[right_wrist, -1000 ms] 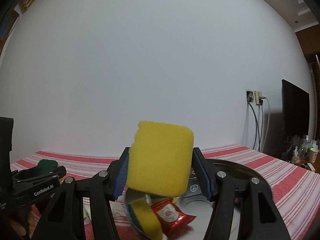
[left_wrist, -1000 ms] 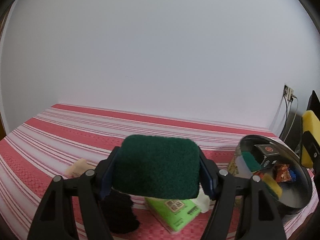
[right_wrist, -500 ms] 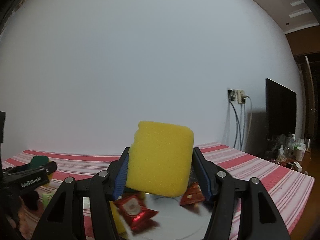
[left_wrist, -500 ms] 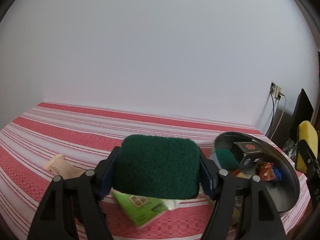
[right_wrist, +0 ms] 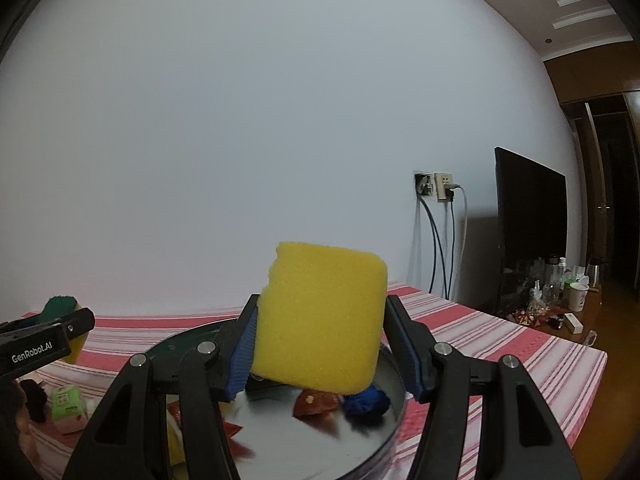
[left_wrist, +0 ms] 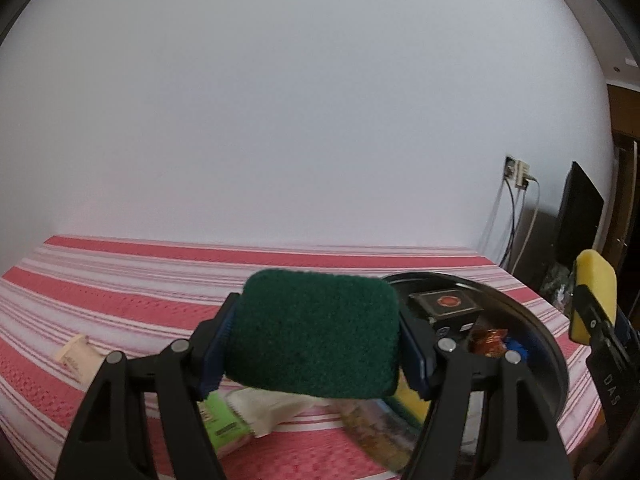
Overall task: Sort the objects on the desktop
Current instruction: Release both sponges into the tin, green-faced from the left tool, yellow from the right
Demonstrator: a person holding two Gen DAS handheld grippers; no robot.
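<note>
The left gripper (left_wrist: 316, 336) fills the lower centre of its view, its jaws pinching a green pad (left_wrist: 314, 332) that blocks the middle of the striped cloth (left_wrist: 132, 304). Below the pad, at the bottom of the frame, lie a green packet (left_wrist: 222, 424) and a white wrapper (left_wrist: 264, 404); a beige piece (left_wrist: 76, 358) sits at lower left. The pad and the right finger (left_wrist: 448, 364) hide the near left part of the round metal tray (left_wrist: 548, 344) at lower right. At the right edge the right gripper (left_wrist: 596, 316) shows, holding a yellow sponge (left_wrist: 596, 292).

In the right wrist view the right gripper (right_wrist: 320, 344) has its jaws pressed on the yellow sponge (right_wrist: 320, 316), which covers much of the tray (right_wrist: 394, 416) beneath. The left gripper (right_wrist: 44, 340) with the green pad (right_wrist: 60, 306) shows at the left edge. A socket with cables (right_wrist: 440, 192) and a dark screen (right_wrist: 528, 228) stand at right.

Since a second ago the tray has slid toward centre in the left view, and the packet has moved left under the pad; in the right view more of the tray shows.

The tray holds a dark box (left_wrist: 446, 306), an orange wrapper (left_wrist: 486, 340), a blue thing (right_wrist: 366, 400) and red packets (right_wrist: 316, 402).
</note>
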